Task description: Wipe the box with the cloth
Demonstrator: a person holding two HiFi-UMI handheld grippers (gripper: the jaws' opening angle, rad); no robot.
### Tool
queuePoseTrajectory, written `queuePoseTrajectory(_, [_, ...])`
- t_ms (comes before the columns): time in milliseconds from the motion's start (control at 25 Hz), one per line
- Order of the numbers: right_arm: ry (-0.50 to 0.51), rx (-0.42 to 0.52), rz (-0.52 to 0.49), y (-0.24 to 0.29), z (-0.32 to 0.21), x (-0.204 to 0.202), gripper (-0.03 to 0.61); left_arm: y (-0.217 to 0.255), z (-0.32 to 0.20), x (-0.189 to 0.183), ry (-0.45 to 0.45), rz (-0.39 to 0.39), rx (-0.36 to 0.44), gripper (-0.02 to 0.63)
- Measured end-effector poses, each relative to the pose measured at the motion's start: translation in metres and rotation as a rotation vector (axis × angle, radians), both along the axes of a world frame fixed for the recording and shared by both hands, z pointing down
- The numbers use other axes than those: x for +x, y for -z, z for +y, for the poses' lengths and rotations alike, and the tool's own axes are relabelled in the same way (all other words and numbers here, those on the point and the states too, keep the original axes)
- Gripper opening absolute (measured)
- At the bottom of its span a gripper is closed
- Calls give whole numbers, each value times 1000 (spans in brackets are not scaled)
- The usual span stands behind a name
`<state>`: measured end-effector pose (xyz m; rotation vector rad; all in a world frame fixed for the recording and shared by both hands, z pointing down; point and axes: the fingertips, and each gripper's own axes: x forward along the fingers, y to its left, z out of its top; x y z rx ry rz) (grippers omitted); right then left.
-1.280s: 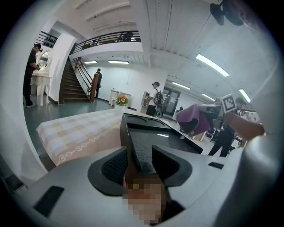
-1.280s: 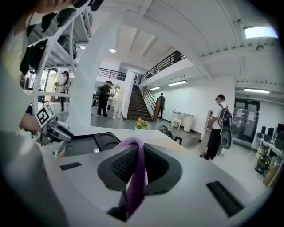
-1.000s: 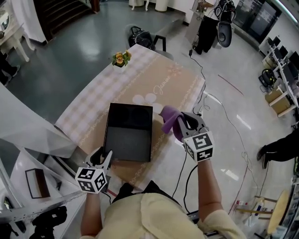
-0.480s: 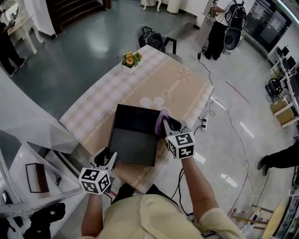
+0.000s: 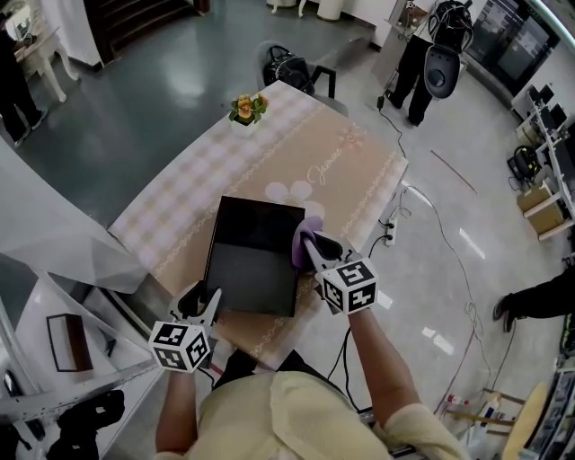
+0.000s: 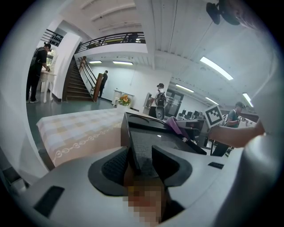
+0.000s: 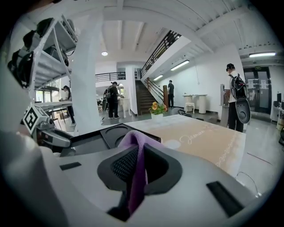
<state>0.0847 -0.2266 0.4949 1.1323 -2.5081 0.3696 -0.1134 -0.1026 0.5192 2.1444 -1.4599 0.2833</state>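
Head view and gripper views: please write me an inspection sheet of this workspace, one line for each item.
Surface: table, beige and checked top.
Job's things: black box near the table's near edge; purple cloth at its right edge.
Clutter: flower pot at the far corner.
Grippers: left gripper shut on the box's near left corner; right gripper shut on the cloth.
Cables: cables and a power strip on the floor right of the table.
Surroundings: staircase, people standing.

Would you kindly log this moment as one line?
left gripper: holding box corner | right gripper: gripping cloth | cloth: at box's right edge
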Motion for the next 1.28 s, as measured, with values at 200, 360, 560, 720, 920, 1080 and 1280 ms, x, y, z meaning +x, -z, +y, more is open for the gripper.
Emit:
queuePoseTrajectory(200, [10, -13, -12, 0, 19, -2, 48, -1, -1, 1, -5, -2, -1, 175])
queuePoseTrajectory(360, [22, -19, -16, 1, 37, -3, 48, -1, 0, 1, -4, -11, -1, 175])
queuePoseTrajectory(560, [33, -30, -17, 2, 58, -4, 48, 0, -1, 1, -9, -12, 3, 175])
queuePoseTrajectory(720, [36, -41, -23, 2, 73, -5, 48, -1, 0, 1, -11, -9, 5, 175])
queuePoseTrajectory(920, [36, -53, -33, 2, 91, -5, 48, -1, -1, 1, -18, 0, 7, 175])
queuePoseTrajectory(1080, [42, -69, -37, 3, 105, -5, 48, -1, -1, 1, -25, 3, 7, 175])
queuePoseTrajectory(1280, [44, -89, -48, 3, 119, -5, 48, -1, -1, 1, -32, 7, 7, 175])
